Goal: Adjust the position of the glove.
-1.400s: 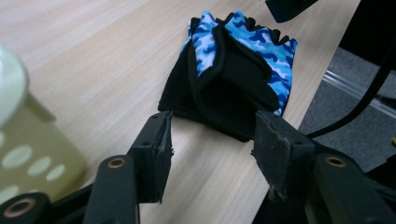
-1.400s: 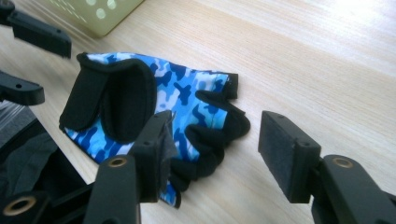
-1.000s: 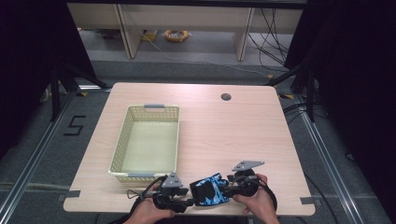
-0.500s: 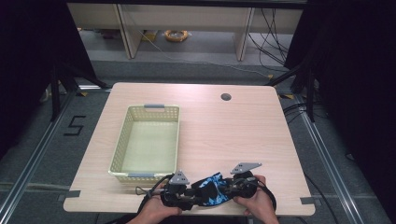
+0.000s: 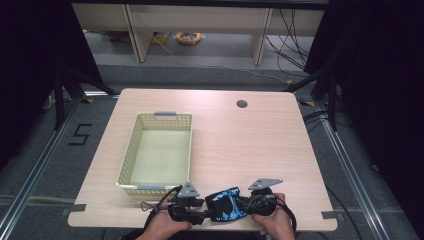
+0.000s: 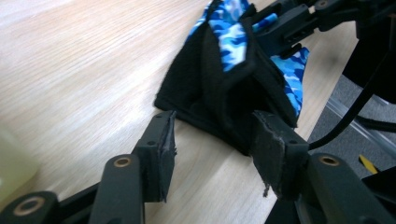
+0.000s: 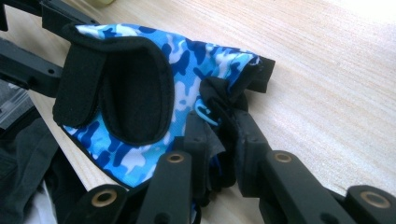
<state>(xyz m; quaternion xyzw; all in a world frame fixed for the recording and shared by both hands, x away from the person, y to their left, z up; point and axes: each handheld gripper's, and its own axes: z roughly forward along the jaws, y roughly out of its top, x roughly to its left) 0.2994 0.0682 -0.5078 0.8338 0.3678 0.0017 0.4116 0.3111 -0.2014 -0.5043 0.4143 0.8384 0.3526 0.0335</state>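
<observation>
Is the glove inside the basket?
No, the glove lies on the table near its front edge, between the two grippers, and the basket stands apart from it with nothing inside.

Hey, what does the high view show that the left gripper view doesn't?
High view alone: the whole table, the pale yellow basket with nothing in it, both hands, and the floor with cables behind. Left gripper view alone: the left gripper up close, its pads spread with the glove's black edge between them, apparently not pinched. Both share the blue camouflage glove, with the right gripper clamped on its far end, lying on the light wood tabletop.
</observation>
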